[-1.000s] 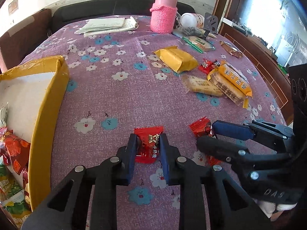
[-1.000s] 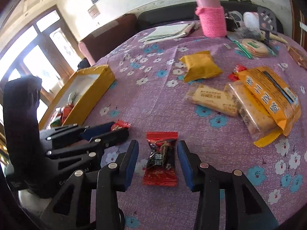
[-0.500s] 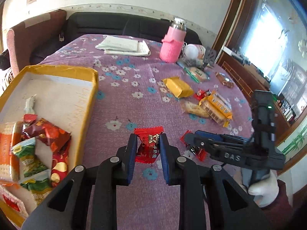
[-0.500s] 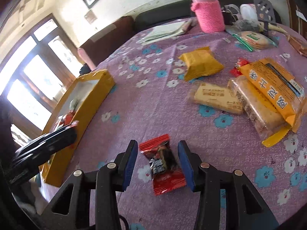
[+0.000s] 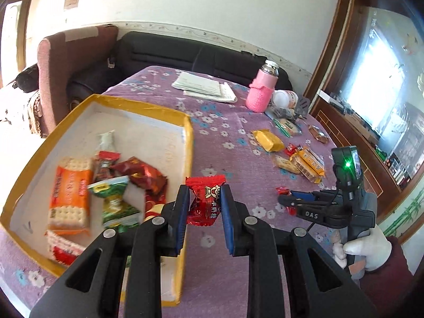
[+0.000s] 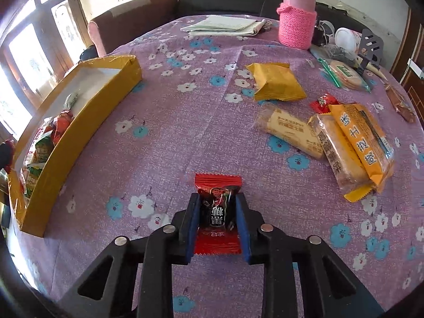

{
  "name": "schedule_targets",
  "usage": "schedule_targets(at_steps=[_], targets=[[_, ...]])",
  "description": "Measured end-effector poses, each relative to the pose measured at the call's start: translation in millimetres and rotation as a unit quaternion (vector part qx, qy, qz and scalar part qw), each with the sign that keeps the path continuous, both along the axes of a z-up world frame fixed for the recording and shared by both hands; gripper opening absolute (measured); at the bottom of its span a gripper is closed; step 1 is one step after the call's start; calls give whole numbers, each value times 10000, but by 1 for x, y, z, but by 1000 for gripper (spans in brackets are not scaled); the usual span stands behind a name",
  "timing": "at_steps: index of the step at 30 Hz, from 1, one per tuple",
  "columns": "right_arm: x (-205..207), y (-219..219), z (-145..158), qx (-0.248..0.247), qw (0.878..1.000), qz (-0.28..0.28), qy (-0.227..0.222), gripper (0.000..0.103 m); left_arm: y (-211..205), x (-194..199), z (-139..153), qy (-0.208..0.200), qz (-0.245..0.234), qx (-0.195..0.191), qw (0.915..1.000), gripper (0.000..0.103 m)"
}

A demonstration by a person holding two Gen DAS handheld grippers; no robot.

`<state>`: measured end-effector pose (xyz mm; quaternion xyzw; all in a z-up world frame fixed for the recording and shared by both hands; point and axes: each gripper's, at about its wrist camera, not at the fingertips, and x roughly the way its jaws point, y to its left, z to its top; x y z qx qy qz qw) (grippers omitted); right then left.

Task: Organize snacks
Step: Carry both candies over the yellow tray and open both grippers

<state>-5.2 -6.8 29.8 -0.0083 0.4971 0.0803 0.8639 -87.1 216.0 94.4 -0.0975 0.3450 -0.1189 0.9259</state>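
My left gripper (image 5: pixel 204 206) is shut on a red candy wrapper (image 5: pixel 205 201) and holds it in the air above the right wall of the yellow box (image 5: pixel 188 143). The box holds several snacks, among them an orange cracker pack (image 5: pixel 69 193) and a green candy (image 5: pixel 114 198). My right gripper (image 6: pixel 217 221) is shut on a red and black candy (image 6: pixel 217 206) low over the purple flowered tablecloth (image 6: pixel 185 122). It also shows in the left wrist view (image 5: pixel 288 198). The yellow box (image 6: pixel 106 87) lies to its left.
Loose snacks lie at the right of the table: a yellow packet (image 6: pixel 275 82), a biscuit pack (image 6: pixel 288 129), orange cracker packs (image 6: pixel 360 137), a small red candy (image 6: pixel 323 102). A pink bottle (image 6: pixel 298 18) and papers (image 6: pixel 225 25) stand at the back.
My left gripper lifted its red candy off the table and carried it left, over the box wall. My right gripper closed on the red and black candy.
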Motion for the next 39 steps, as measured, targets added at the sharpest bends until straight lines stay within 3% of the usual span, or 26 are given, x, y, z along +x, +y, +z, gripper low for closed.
schedule_targets(at_steps=[6,10,15,19,22,26,32,36,39], targets=[[-10,-4,19,371,9989,-72,-290,25,42,-8,2,-18,383,-244,9990,21],[-10,1,55,897,9942,46,-596,25,69,-5,13,-92,649,-308,9974,21],[-4,37,107,1392,9851,533,-858,25,96,14,25,-78,938,-313,9951,21],[16,85,125,1488,9810,931,-825,25,111,44,23,161,1037,-308,9940,21],[37,126,117,1439,9807,1136,-676,25,121,75,10,473,1104,-308,9923,21],[69,175,84,1178,9852,1194,-354,25,134,107,-19,897,1253,-186,9879,21],[101,204,37,949,9893,1105,25,25,140,123,-41,1197,1319,-307,9835,23],[107,210,23,860,9905,1075,44,30,137,122,-40,1207,1202,-402,9846,46],[105,206,25,1014,9894,1039,6,35,134,113,-32,1105,1179,-430,9859,47]])
